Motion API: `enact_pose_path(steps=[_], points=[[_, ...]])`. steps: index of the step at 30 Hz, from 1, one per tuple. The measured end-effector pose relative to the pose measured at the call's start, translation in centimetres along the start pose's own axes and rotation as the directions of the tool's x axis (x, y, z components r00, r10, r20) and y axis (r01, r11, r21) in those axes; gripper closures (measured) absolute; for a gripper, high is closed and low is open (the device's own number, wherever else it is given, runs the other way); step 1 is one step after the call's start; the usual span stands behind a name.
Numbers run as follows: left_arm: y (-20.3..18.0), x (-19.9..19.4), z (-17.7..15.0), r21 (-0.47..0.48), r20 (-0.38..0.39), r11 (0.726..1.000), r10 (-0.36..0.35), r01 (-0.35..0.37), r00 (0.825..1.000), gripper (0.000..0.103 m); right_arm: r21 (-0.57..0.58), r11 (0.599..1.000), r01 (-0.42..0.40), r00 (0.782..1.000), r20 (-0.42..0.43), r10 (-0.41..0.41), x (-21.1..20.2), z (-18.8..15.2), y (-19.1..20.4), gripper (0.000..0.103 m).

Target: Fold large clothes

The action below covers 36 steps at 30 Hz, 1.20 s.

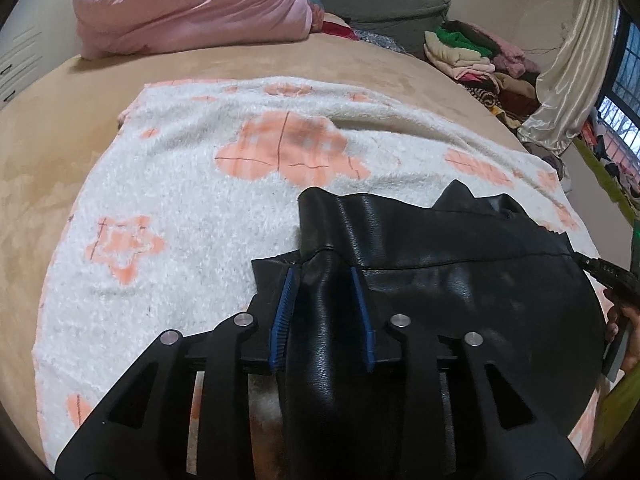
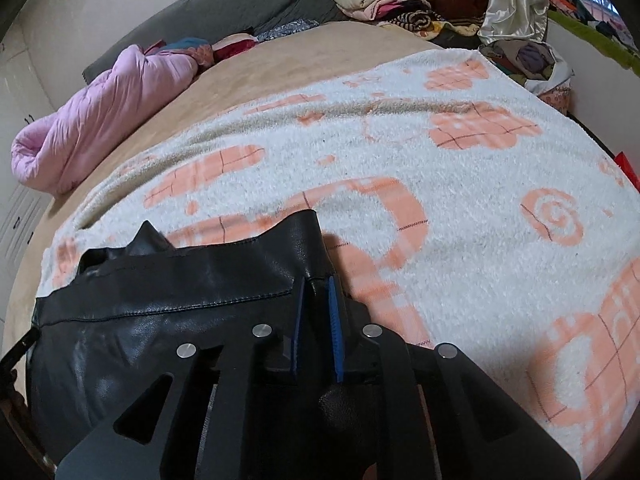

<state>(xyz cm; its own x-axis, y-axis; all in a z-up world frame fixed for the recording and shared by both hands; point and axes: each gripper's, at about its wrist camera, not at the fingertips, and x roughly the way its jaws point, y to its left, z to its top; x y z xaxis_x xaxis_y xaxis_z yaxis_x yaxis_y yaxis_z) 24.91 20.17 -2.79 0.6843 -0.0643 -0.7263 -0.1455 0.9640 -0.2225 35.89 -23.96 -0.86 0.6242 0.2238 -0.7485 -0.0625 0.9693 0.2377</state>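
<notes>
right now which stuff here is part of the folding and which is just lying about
Job:
black jacket
left gripper, jaws apart around a jacket fold
right gripper, pinching the jacket edge
blanket under the jacket

Lying about:
pink quilt
clothes pile
curtain

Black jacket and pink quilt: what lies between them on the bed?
In the left wrist view, only the white blanket and then bare tan sheet lie between the jacket and the quilt.
</notes>
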Motion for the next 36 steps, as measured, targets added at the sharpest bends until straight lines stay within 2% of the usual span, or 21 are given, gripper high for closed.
enact_pose_path(steps=[5, 6, 9, 11, 13, 15, 16, 18, 20, 22, 25, 36], points=[[-0.3, -0.4, 0.1, 0.022, 0.004, 0.999, 0.043, -0.044, 0.999, 0.07, -0.027, 1.0, 0.005, 1.0, -0.013, -0.005, -0.1, -0.2, 0.0, 0.089], [-0.3, -0.6, 0.1, 0.022, 0.005, 0.999, 0.049, -0.049, 0.999, 0.067, -0.038, 0.999, 0.008, 1.0, -0.014, -0.008, -0.2, -0.3, 0.0, 0.085], [-0.1, -0.9, 0.2, 0.012, 0.005, 0.998, 0.062, -0.062, 0.998, 0.061, -0.067, 0.996, 0.054, 0.998, -0.015, -0.055, -0.6, -0.6, 0.0, 0.064], [0.0, -1.1, 0.2, 0.012, 0.009, 0.997, 0.071, -0.071, 0.997, 0.056, -0.054, 0.998, 0.042, 0.999, -0.017, -0.043, -0.9, -0.8, -0.5, 0.058], [0.0, -1.3, 0.3, 0.015, 0.006, 0.997, 0.081, -0.081, 0.997, 0.046, -0.028, 0.999, 0.03, 0.999, -0.014, -0.031, -1.6, -1.1, -1.3, 0.044], [0.1, -1.6, 0.4, 0.012, 0.005, 0.996, 0.083, -0.083, 0.997, 0.04, -0.012, 1.0, 0.009, 1.0, -0.012, -0.009, -2.2, -1.3, -1.8, 0.038], [0.1, -1.8, 0.4, 0.01, 0.007, 0.996, 0.086, -0.086, 0.996, 0.034, -0.007, 1.0, 0.001, 1.0, -0.01, -0.001, -2.6, -1.5, -2.1, 0.03], [0.1, -2.0, 0.4, 0.009, 0.008, 0.996, 0.088, -0.088, 0.996, 0.029, -0.006, 1.0, -0.001, 1.0, -0.002, 0.001, -3.4, -1.9, -2.4, 0.024], [0.0, -2.4, 0.4, 0.009, 0.01, 0.996, 0.092, -0.092, 0.996, 0.022, -0.007, 1.0, -0.016, 1.0, 0.003, 0.016, -4.0, -2.3, -2.5, 0.022], [0.0, -2.8, 0.5, 0.008, 0.015, 0.996, 0.094, -0.094, 0.995, 0.015, -0.003, 0.999, -0.035, 0.999, 0.007, 0.035, -4.9, -2.8, -2.7, 0.015], [-0.1, -3.7, 0.6, 0.007, 0.038, 0.994, 0.108, -0.109, 0.993, 0.01, 0.0, 0.998, -0.07, 0.997, 0.013, 0.07, -6.0, -3.4, -2.8, 0.013], [0.5, -7.3, -0.2, -0.037, 0.058, 0.996, 0.086, -0.084, 0.995, 0.01, -0.009, 0.985, -0.172, 0.985, -0.017, 0.171, -8.5, -5.8, -2.6, 0.009]])
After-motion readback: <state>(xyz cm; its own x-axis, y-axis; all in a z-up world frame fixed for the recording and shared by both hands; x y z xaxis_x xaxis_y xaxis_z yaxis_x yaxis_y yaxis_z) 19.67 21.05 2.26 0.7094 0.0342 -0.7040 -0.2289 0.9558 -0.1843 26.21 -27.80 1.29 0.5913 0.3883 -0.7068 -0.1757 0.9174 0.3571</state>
